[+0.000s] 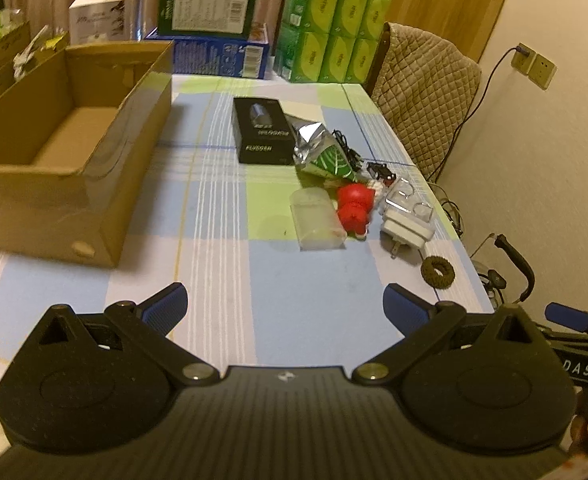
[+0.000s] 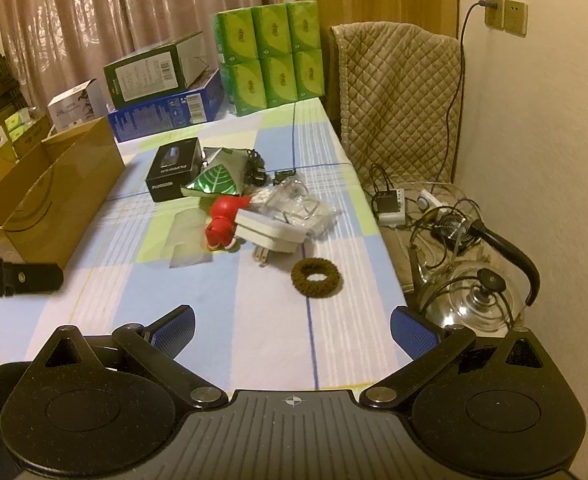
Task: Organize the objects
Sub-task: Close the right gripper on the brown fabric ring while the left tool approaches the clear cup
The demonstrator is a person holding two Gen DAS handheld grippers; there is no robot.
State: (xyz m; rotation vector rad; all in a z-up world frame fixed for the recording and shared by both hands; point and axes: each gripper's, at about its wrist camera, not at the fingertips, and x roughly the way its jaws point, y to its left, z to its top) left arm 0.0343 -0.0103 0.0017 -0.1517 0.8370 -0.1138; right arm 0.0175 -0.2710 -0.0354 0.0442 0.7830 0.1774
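Both your hand-held grippers, left [image 1: 285, 307] and right [image 2: 292, 330], hang released and empty over the near end of the surface [image 1: 294, 288], angled down to take in the clutter. The plug [image 2: 272, 234], red toy [image 2: 224, 220], brown ring [image 2: 315, 273] and black box [image 1: 262, 130] lie bunched toward the right edge; the open carton [image 1: 94, 184] waits left, likely their destination.
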